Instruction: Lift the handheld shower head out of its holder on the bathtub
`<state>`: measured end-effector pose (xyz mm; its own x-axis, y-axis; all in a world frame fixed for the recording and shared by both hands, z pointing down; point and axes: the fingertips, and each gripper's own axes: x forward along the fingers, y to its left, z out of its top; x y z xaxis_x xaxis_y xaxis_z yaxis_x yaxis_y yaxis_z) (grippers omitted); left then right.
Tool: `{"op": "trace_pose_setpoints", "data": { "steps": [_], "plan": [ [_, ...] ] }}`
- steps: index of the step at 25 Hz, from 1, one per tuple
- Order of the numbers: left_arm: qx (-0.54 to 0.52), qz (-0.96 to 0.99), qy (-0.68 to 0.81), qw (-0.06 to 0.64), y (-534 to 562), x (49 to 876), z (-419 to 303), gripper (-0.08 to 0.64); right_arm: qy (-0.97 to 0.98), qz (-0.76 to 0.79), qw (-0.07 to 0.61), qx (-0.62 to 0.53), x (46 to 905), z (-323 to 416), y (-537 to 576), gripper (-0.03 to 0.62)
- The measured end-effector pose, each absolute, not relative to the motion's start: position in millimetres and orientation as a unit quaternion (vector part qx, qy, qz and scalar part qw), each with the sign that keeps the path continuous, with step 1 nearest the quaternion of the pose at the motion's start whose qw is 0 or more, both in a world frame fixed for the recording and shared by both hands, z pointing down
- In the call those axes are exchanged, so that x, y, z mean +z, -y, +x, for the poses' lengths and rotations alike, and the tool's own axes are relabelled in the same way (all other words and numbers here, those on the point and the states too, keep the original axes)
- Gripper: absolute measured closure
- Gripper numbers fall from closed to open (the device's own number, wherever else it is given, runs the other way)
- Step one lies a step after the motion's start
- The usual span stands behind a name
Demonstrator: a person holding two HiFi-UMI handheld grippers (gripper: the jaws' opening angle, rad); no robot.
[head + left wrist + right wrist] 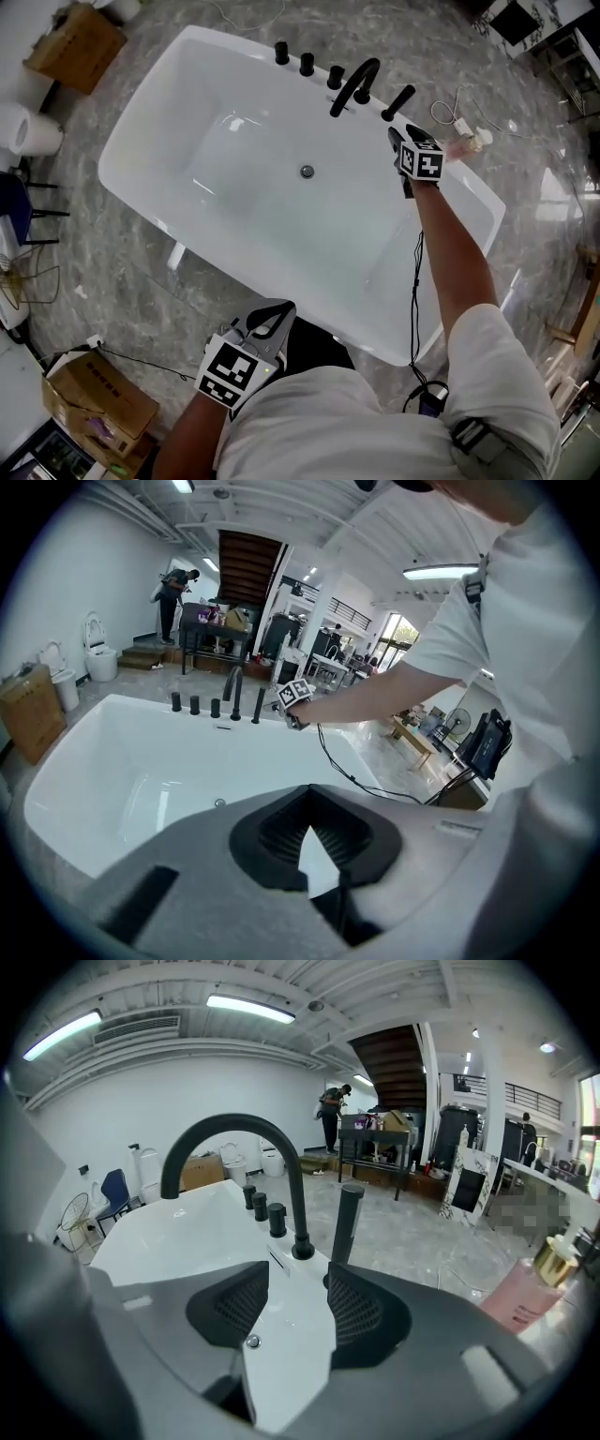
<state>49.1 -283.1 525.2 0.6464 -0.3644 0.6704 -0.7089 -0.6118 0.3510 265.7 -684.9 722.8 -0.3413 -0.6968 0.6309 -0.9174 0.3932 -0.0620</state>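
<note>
Tub [150, 112]: white, on a grey marble floor; you stand at its near rim and look down into it; the drain [307, 171] sits in the basin floor.
Fittings: 1 row on the far rim; 3 black knobs [307, 64], then an arched black spout [354, 84], then the shower head [398, 102].
Shower head: a black stick seated in its holder at the right end of that row, just beside the spout; it leans a little in the head view; nothing grips it.
Right gripper [396, 137]: out on your stretched arm over the far rim, near the shower head; in the right gripper view [289, 1288] its jaws stand apart with only bare white rim between them; the shower head [347, 1222] rises just past the tip of the jaw on that view's right; the spout [292, 1194] and knobs [260, 1207] stand beyond the gap.
Left gripper [279, 309]: close to your body at the near rim; in the left gripper view [308, 808] its jaws meet at the tips and hold nothing; it looks across the tub toward the fittings.
Cable [415, 272]: black; hangs along your right arm.
Bottle [459, 148]: pink with a gold pump; just past the tub's far right edge; rim or floor, you cannot tell.
Boxes: 2 of cardboard on the floor; 1 [75, 42] at the far left, 1 [98, 394] at the near left.
</note>
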Motion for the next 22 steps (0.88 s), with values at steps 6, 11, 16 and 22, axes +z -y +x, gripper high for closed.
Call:
{"op": "trace_pose_setpoints", "data": {
  "steps": [6, 11, 16, 22],
  "plan": [
    [0.291, 0.852, 0.284, 0.328, 295, 557, 62, 0.554, 0.773, 0.531, 0.256, 0.235, 753, 274, 716, 0.379],
    [0.297, 0.854, 0.261, 0.337, 302, 577, 71, 0.554, 0.763, 0.546, 0.247, 0.245, 766, 279, 743, 0.377],
    [0.295, 0.855, 0.253, 0.343, 317, 593, 71, 0.554, 0.757, 0.552, 0.24, 0.255, 778, 276, 768, 0.37],
    [0.293, 0.854, 0.25, 0.351, 328, 604, 65, 0.554, 0.737, 0.576, 0.22, 0.278, 793, 281, 792, 0.362]
  ]
}}
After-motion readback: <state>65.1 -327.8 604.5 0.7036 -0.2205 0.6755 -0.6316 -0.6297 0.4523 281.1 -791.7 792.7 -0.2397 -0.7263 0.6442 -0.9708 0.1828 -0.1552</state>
